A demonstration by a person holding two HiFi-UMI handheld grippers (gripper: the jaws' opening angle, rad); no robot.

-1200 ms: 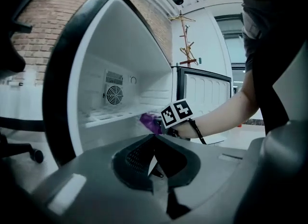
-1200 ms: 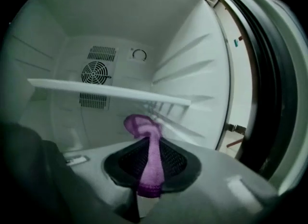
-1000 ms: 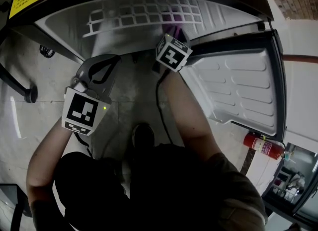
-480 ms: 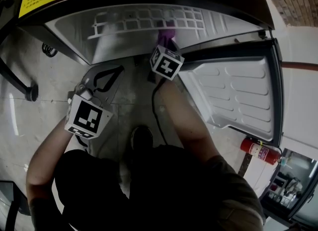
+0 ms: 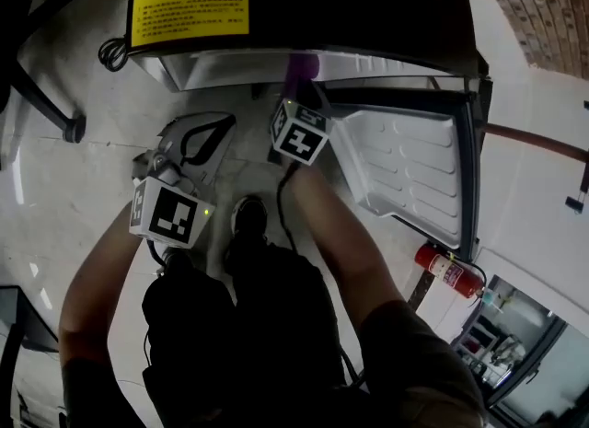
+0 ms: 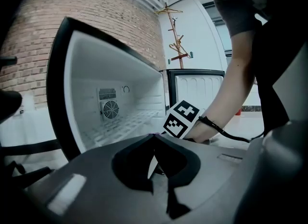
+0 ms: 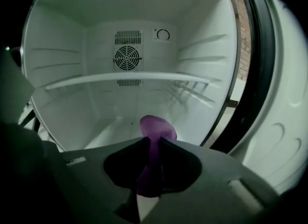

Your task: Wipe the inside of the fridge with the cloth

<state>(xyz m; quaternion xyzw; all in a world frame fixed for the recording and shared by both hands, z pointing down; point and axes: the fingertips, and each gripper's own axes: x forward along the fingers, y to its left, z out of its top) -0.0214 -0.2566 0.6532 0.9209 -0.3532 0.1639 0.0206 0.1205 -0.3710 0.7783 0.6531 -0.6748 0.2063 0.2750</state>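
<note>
White fridge [image 7: 62, 88] walls lie ahead of the right gripper [image 7: 151, 143], clenched on the purple cloth [image 7: 157, 127] at the near opening, so best press it flat and sweep far to near, while the left gripper [image 6: 155, 137] hangs closed and empty outside, left.

The hand-held gripper [image 7: 150, 143] pinches a purple cloth [image 7: 155, 136] before the open fridge [image 7: 62, 73].

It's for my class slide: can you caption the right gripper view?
Right tool clamps a purple cloth, facing the open white fridge.
</note>
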